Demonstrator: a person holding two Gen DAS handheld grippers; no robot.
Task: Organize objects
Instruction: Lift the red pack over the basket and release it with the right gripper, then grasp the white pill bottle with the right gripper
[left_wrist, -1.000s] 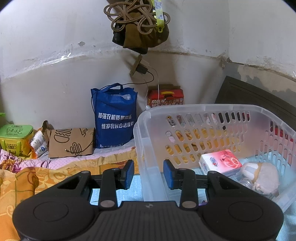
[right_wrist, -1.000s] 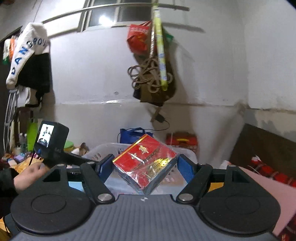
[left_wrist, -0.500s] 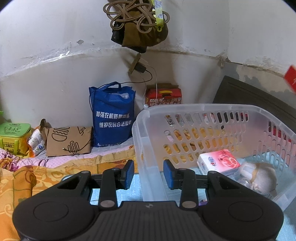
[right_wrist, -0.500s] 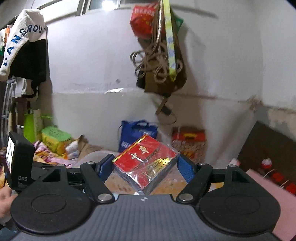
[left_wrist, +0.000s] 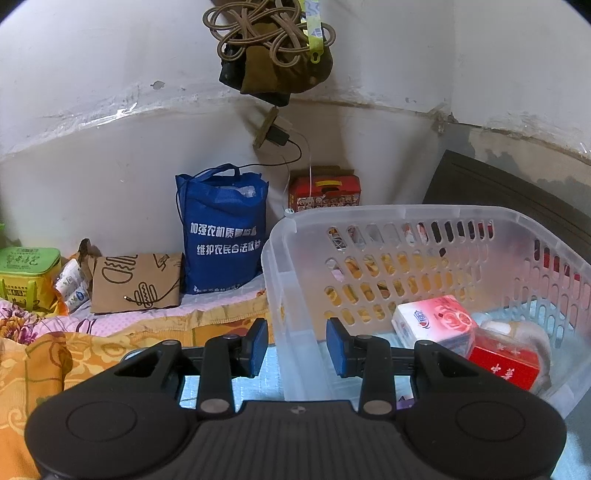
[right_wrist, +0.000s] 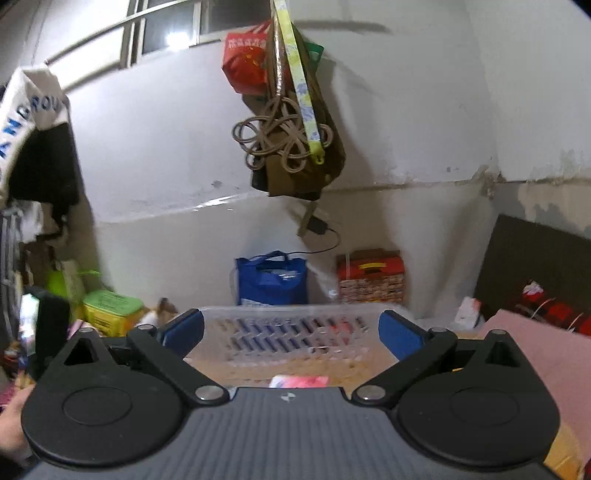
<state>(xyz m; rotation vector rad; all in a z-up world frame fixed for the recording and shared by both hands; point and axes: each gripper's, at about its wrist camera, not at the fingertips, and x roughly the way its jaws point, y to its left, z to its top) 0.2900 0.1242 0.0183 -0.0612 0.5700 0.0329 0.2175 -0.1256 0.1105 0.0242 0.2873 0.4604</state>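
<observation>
- Right tongs (right_wrist: 291, 328) had just been opening and stood spread wide, nothing between the blue pads; they hung above the basket (right_wrist: 295, 314), pointing at its far wall.
- Left tongs (left_wrist: 295, 345) stood partly open, their pads astride the basket's (left_wrist: 369, 218) near-left wall without clearly touching it; whether they gripped it could not be told.
- Red box (left_wrist: 504, 363), with white Chinese characters on its side, lay in the basket, right of the left tongs and well apart from the pads, tilted against a pale bundle (left_wrist: 528, 334).
- Tissue pack (left_wrist: 434, 321), pink with a rose print and a small red-blue logo, lay just beside the red box, touching it; from the right wrist view only its edge (right_wrist: 299, 380) showed under the open tongs.
- Blue bag (left_wrist: 223, 236) by the wall bore two lines of white Chinese print.
- Brown paper bag (left_wrist: 135, 282) carried line drawings of a burger and a hot dog.
- Green box (left_wrist: 27, 271) had green script on its lid, too small to read.
- White garment (right_wrist: 27, 110) showed blue letters "ANGROU".
- Red carton (left_wrist: 325, 190) stood behind the basket.
</observation>
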